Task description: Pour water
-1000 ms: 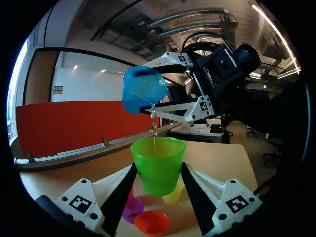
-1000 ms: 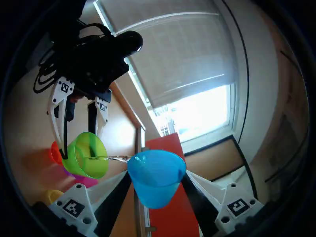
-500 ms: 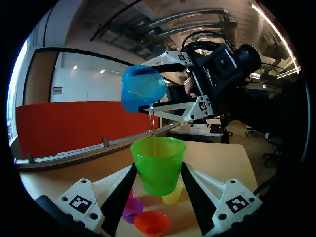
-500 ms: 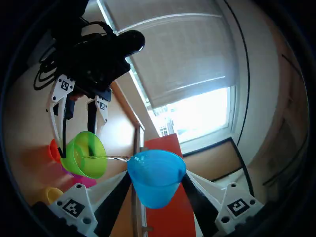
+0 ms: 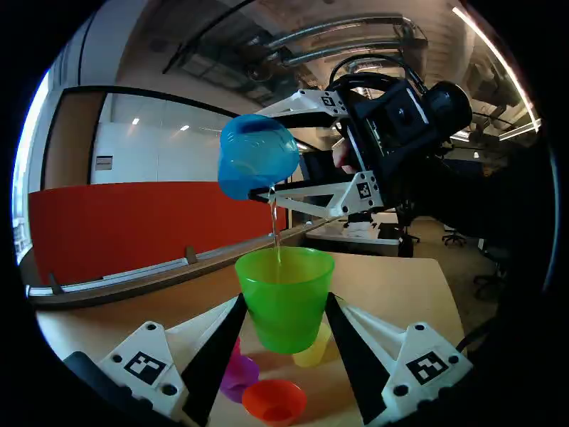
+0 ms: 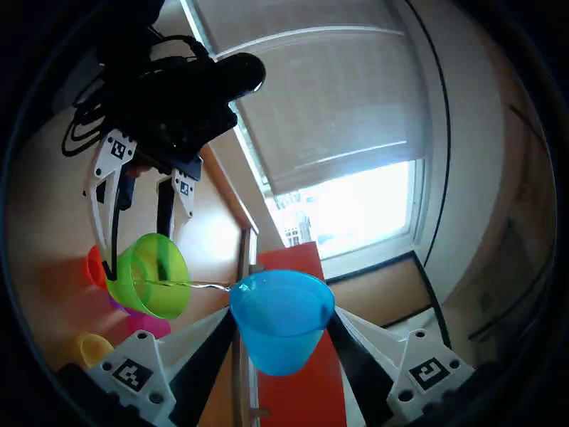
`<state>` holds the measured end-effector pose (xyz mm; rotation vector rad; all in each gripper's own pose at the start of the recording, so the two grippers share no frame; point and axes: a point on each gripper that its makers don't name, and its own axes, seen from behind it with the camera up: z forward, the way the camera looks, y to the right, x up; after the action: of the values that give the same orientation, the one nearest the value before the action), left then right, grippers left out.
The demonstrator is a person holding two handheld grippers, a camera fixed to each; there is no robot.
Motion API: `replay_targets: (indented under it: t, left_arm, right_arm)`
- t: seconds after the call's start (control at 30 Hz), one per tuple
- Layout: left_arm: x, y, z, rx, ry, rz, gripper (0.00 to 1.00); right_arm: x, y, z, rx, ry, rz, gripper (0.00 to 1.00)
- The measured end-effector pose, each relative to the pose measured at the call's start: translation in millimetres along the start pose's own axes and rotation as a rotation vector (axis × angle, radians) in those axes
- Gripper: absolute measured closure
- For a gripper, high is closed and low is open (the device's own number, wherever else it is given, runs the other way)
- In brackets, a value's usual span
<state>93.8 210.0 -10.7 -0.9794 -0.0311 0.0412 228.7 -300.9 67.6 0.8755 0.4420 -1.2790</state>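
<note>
Blue translucent plastic cup (image 5: 256, 156), clamped between the right gripper's (image 6: 282, 314) fingers and tipped steeply, drops a thin stream of water (image 5: 274, 222) into the upright green plastic cup (image 6: 146, 276) held tight by the left gripper's (image 5: 284, 304) fingers above the wooden table (image 5: 398, 285); any drift of either hand, or a sharper tilt, could send water past the rim onto the small orange cup (image 5: 274, 402) below

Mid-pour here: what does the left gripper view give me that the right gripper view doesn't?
Left gripper view: ceiling pipes and office chairs. Right gripper view: a bright window under a lowered blind. Both: the blue cup tipped in the right tool, a stream entering the green cup held by the left tool, and orange cup, purple cup and yellow cup.
</note>
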Motion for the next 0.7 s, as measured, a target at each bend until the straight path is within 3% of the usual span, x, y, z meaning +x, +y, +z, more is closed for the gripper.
replay_targets:
  t: [0.7]
  left_arm:
    - [3.9,1.0,-1.4,0.004,0.006,0.009,0.21]
  right_arm:
    - [5.5,4.8,2.3,-0.021,0.003,-0.059,0.11]
